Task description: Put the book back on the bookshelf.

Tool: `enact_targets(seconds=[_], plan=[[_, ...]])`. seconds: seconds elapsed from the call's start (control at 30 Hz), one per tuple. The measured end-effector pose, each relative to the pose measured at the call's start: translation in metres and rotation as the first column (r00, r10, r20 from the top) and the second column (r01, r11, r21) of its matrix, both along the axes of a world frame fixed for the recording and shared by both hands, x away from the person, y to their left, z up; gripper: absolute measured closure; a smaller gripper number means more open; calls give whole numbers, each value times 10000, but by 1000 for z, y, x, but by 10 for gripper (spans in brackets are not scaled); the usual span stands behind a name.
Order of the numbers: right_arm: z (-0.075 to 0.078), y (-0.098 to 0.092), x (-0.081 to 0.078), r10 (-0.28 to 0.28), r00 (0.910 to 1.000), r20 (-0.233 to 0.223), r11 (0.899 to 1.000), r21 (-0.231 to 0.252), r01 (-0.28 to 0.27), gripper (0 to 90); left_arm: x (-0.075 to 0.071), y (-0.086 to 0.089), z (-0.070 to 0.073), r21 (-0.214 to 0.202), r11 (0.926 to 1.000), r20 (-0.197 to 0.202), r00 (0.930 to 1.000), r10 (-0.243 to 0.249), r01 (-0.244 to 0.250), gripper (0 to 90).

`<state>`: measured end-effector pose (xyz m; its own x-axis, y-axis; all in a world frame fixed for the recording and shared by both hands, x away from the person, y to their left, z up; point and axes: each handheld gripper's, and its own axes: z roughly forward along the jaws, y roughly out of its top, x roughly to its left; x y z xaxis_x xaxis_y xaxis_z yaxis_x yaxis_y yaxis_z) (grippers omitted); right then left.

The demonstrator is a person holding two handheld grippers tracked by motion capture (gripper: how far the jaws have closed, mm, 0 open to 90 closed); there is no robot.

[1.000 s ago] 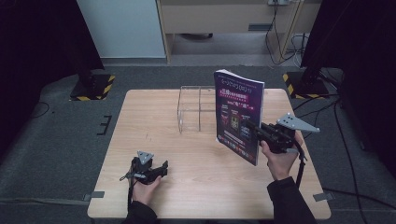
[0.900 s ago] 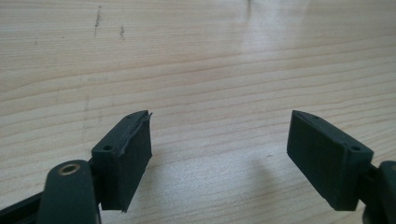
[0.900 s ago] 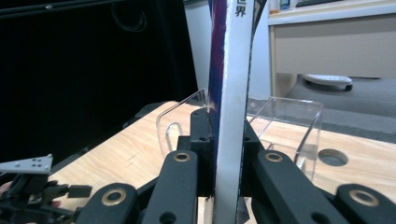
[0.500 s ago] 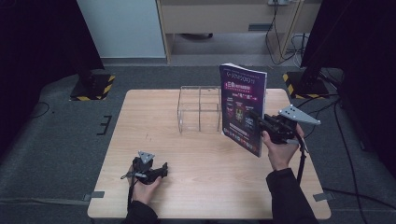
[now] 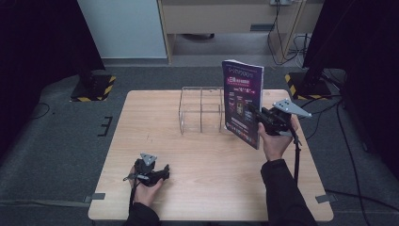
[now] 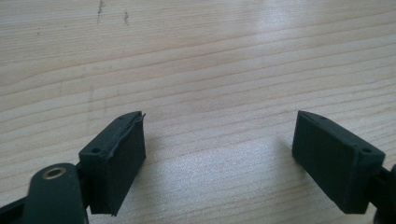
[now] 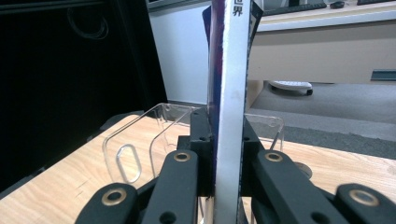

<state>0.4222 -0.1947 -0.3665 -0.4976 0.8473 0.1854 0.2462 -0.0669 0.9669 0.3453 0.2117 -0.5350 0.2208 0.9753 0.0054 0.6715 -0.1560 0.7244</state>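
The left gripper (image 5: 155, 173) rests low on the near-left part of the wooden table (image 5: 141, 113), where it lay a second ago; in the left gripper view its jaws stand wide apart over bare wood, holding nothing; that hand seems to be waiting.

The clear acrylic rack (image 5: 201, 109) stands at the middle of the far side, unmoved; from above it appears to have two open slots side by side, though its transparent walls make the dividers hard to count with certainty.

The change is at the right: over the last second the book (image 5: 243, 102), held upright, has travelled up and away from the person and leftward, so that it now stands just beside the rack's right end, its cover facing the camera, its lower edge close to the table or just above it; which, I cannot tell. The right gripper (image 5: 256, 114) is clamped on the book's edge; in the right gripper view the jaws press from both sides on the pale spine, with the rack's curved walls directly behind. I judge that the book is being brought to the rack to be stood in a slot, and that the lining-up is nearly done but the insertion is not.

Counted: one book, one rack, two grippers, one table.
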Motion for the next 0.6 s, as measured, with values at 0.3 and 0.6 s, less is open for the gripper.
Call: enact_targets(seconds=[0.3,0.6], plan=[[-13,6,17,-287,9995,-93,9995,-103,286,829,0,0,0,29,10000,-14,10000,26,-26,152],[-22,9,28,-499,9985,-226,9984,-291,492,829,1,-1,-1,16,10000,-61,10000,7,-7,118]])
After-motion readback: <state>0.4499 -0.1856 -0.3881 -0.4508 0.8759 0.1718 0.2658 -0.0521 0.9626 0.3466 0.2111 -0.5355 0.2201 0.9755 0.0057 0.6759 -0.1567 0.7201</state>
